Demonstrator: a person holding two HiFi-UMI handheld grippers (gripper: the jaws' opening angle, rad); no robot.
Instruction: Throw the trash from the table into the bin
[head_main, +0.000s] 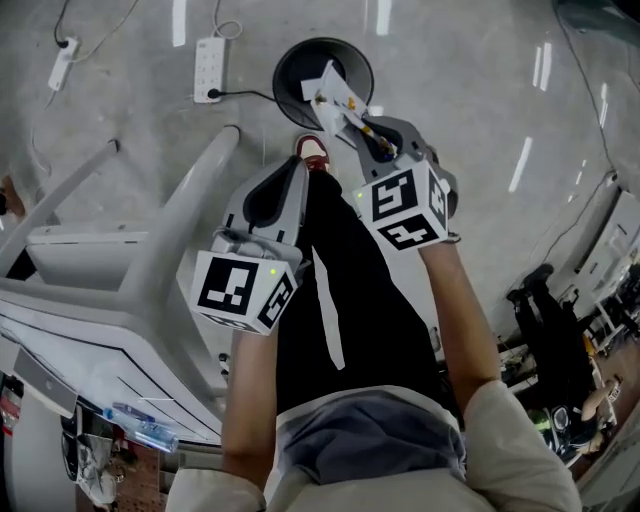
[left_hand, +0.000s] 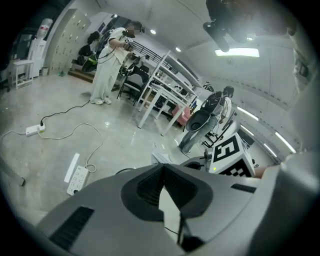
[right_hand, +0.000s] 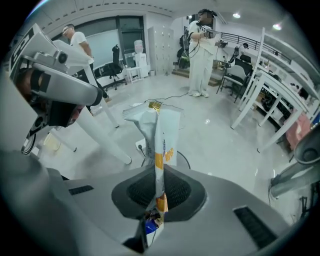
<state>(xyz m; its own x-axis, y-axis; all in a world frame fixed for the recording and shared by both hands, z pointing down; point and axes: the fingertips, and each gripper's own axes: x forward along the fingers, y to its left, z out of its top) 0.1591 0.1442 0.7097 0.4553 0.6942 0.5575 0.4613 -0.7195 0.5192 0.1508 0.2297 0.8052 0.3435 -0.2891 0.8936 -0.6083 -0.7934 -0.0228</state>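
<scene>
A white snack wrapper (head_main: 336, 97) with orange print is pinched in my right gripper (head_main: 372, 132), which is shut on it. In the head view the wrapper hangs over the round black bin (head_main: 296, 62) on the floor. The right gripper view shows the wrapper (right_hand: 161, 140) standing up from the closed jaws of the right gripper (right_hand: 159, 187), with the bin's rim (right_hand: 185, 159) just behind. My left gripper (head_main: 298, 168) is beside it, to the left, shut with nothing in it. In its own view the left gripper (left_hand: 162, 176) has its pads pressed together and empty.
A white table (head_main: 95, 300) and its slanted leg (head_main: 185, 215) stand at the left. A white power strip (head_main: 208, 68) lies beside the bin with a cable running to it. My red shoe (head_main: 315, 150) is near the bin. People stand by desks in the background.
</scene>
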